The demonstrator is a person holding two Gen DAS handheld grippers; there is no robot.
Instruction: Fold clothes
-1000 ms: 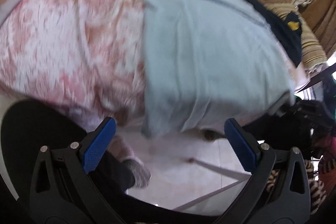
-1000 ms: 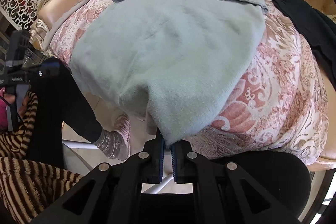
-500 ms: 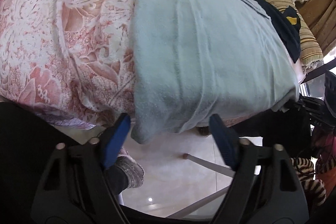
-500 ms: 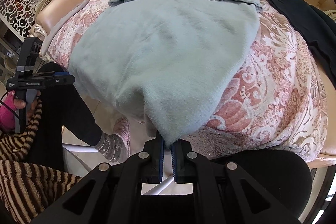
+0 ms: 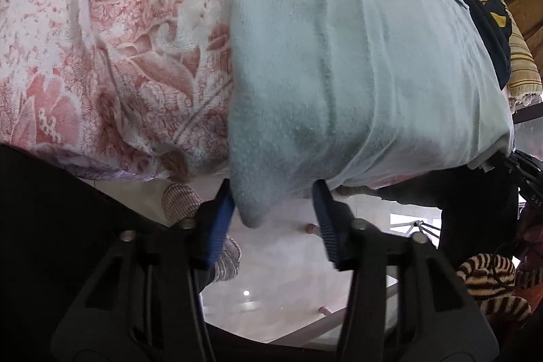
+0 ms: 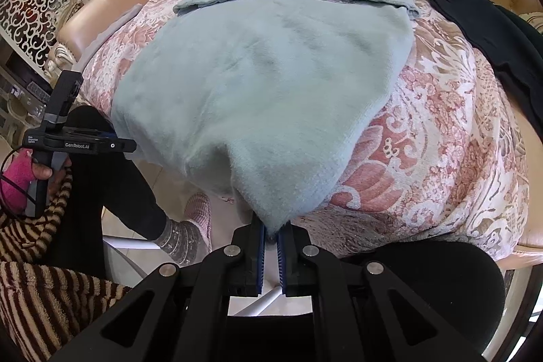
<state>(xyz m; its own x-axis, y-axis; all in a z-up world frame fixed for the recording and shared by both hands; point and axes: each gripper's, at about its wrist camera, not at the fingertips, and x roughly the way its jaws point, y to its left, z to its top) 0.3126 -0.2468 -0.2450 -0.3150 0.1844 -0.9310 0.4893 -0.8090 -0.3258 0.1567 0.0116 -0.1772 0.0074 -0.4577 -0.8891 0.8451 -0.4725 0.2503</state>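
Here the right gripper [image 6: 270, 238] jaws pinch the blue garment [image 6: 271, 83]; left gripper [image 5: 273, 219] jaws gape around its corner.

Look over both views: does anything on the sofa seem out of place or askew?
The pale blue fleece garment overhangs the sofa's front edge, its two lower corners dangling. The right gripper pinches one; the other hangs between the open left gripper. A black garment lies crumpled nearby.
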